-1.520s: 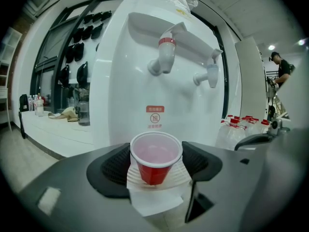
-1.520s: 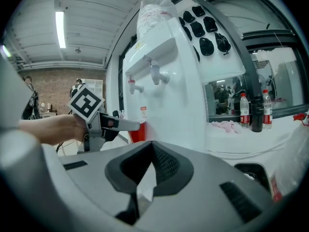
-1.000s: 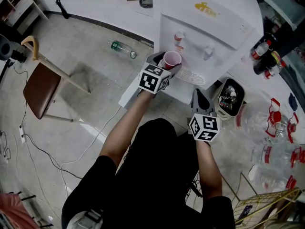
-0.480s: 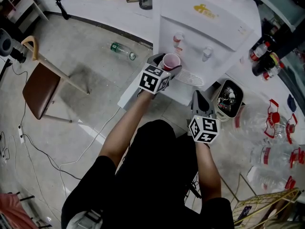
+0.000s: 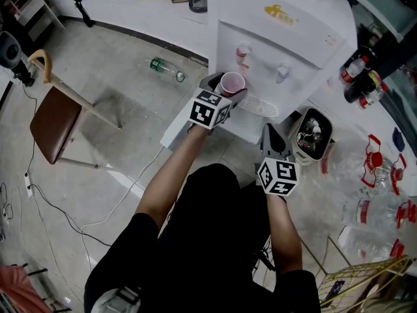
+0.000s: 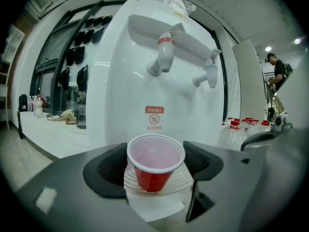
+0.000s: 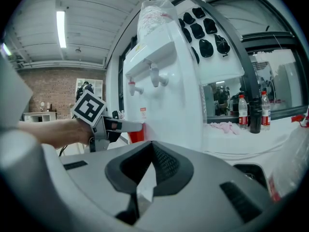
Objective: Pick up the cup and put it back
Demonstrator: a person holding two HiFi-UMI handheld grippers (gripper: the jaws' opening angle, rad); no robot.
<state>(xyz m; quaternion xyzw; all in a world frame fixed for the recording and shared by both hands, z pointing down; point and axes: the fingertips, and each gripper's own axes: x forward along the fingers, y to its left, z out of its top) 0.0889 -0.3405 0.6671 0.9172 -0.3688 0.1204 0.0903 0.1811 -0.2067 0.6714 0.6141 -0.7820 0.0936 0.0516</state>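
A red plastic cup (image 6: 155,164) with a white rim stands upright between the pads of my left gripper (image 5: 229,85), which is shut on the cup. The cup sits low over the round white drip tray (image 6: 179,181) of a white water dispenser (image 5: 287,38), below the red tap (image 6: 164,52). The blue tap (image 6: 208,76) is to its right. My right gripper (image 5: 271,132) hangs nearer the person, right of the tray, its jaws shut with nothing between them. In the right gripper view, the cup (image 7: 136,135) shows behind the left gripper (image 7: 108,124).
A brown chair (image 5: 58,119) stands on the floor to the left, with cables around it. A green bottle (image 5: 166,68) lies on the floor. A black-and-white container (image 5: 314,134) and several empty water jugs (image 5: 378,175) crowd the right side. A wire basket (image 5: 365,285) sits at the lower right.
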